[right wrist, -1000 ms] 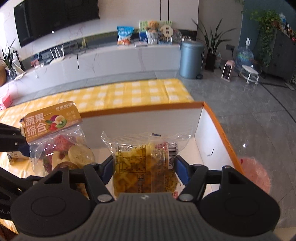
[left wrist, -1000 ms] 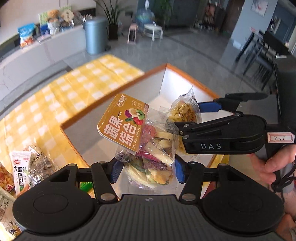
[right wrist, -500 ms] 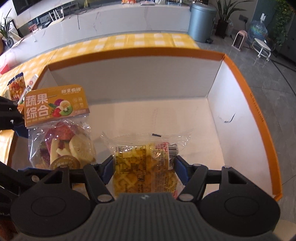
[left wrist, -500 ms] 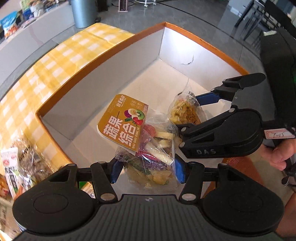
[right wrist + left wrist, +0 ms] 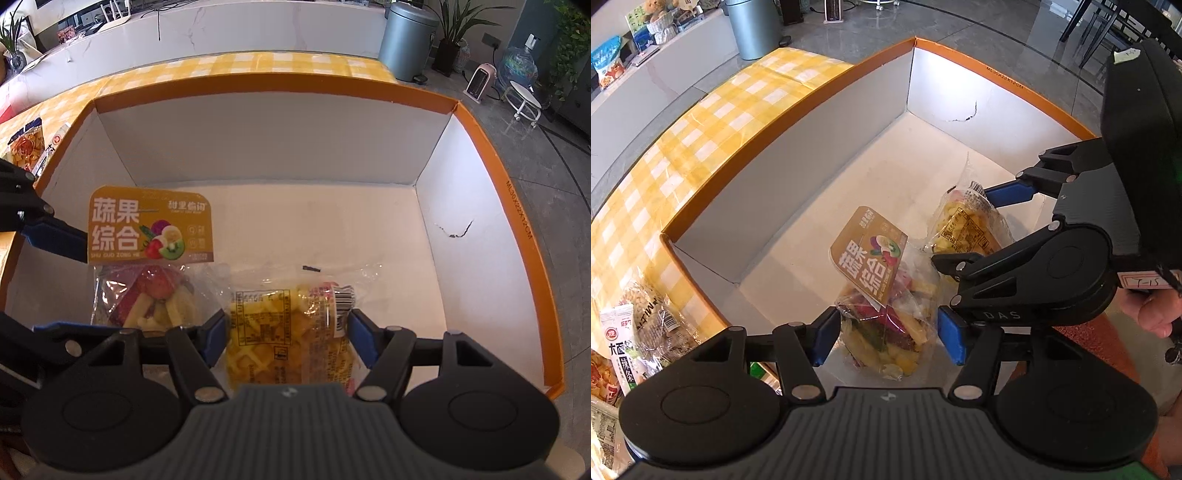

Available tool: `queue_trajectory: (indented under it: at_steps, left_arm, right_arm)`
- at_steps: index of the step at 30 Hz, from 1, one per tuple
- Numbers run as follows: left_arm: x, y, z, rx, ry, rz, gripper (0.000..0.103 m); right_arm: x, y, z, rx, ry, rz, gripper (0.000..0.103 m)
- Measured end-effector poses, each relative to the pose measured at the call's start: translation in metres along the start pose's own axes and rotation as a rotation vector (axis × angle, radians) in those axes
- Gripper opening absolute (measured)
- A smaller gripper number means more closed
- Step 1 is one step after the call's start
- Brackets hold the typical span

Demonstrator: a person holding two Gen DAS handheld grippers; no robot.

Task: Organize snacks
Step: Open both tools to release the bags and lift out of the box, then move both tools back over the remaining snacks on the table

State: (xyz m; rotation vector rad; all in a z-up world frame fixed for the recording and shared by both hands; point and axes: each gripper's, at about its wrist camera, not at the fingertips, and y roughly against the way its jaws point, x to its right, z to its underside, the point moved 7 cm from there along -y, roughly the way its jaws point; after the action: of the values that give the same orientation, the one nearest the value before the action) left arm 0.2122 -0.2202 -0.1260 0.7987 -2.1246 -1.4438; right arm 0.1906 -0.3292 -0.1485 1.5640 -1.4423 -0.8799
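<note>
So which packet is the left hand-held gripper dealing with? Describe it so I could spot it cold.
Find the orange-rimmed cardboard box on the yellow checked tablecloth. Two clear packets sit inside it; take the dried fruit and vegetable mix, between the fingers of the left hand-held gripper, whose jaws have just been opening. Unlike the yellow waffle packet beside it, it has an orange header card with printed fruit.

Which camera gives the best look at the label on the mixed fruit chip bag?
The right wrist view: the fruit chip bag faces it, so the orange header card reads flat and unobstructed. In the left wrist view the same bag sits between the left claw pads, its card tilted and skewed, harder to read.
</note>
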Motion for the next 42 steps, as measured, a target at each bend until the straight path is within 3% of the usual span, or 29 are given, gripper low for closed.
queue_trajectory:
  at_steps: [6,13,17,24,30,42]
  left_arm:
    - [0.005,0.01,0.002,0.014,-0.014,-0.012,0.082]
    - [0.013,0.033,0.002,0.062,-0.027,-0.027,0.083]
    - [0.013,0.052,0.007,0.151,0.0,-0.044,0.082]
    - [0.003,0.099,0.035,0.343,0.056,-0.186,0.08]
    - [-0.01,0.129,0.073,0.472,0.151,-0.284,0.08]
    - [-0.05,0.155,0.158,0.551,0.421,-0.366,0.08]
  right_arm:
    - [0.0,0.009,-0.002,0.008,0.0,0.025,0.075]
    - [0.006,0.03,-0.006,0.057,-0.016,0.041,0.077]
    - [0.007,0.051,-0.009,0.13,-0.029,0.049,0.078]
    - [0.001,0.102,-0.013,0.352,-0.061,0.073,0.078]
    - [-0.03,0.133,-0.004,0.505,-0.087,0.02,0.083]
    - [-0.133,0.165,0.032,0.671,-0.085,-0.134,0.085]
